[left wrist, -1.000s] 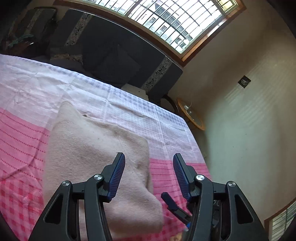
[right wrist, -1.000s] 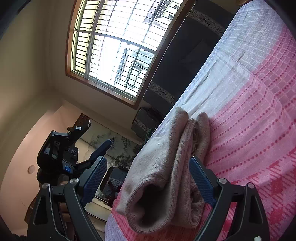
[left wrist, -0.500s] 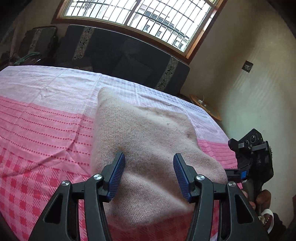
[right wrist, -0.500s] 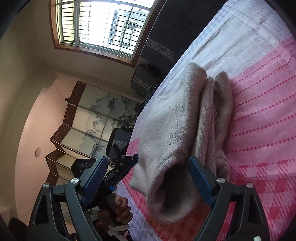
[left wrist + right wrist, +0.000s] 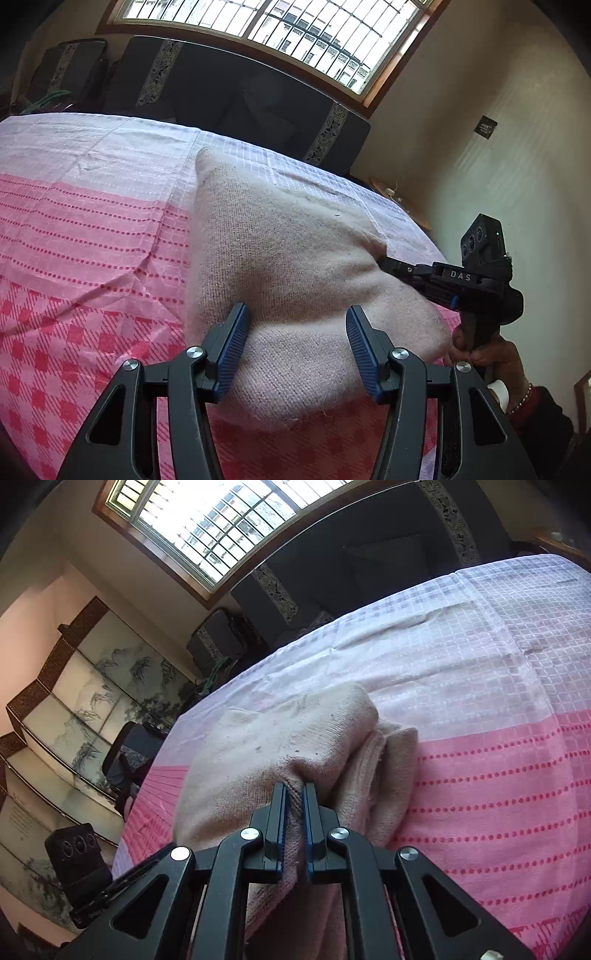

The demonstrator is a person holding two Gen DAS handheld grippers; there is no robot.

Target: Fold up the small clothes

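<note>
One garment is all I have to work with here: a beige knit piece (image 5: 295, 266) lying on the pink checked cloth (image 5: 85, 236) that covers the table. It sits toward the near right part of the cloth, and from my right wrist view it already shows several layers stacked along its right edge (image 5: 388, 760), so I judge at least one fold is in place.

My right gripper (image 5: 293, 805) has its fingers drawn narrow and clamped on a ridge of the knit at the near edge; a strip of fabric is pinched between the blue pads (image 5: 277, 812). In the left wrist view I can see that same gripper (image 5: 391, 266) reaching in from the right, its tip touching the garment's right side, with the person's hand (image 5: 484, 354) below it.

My left gripper (image 5: 295, 332) has its fingers spread wide, one on either side of the near part of the garment, holding nothing. Whether the pads touch the knit I cannot tell.

I reckon the task is somewhere in the middle. The piece is bulky and rounded, not a flat neat packet. What is left, as I judge it, is to carry the pinched edge across, lay it down, and flatten the bundle. The soft knit may sag or slip open when let go.
</note>
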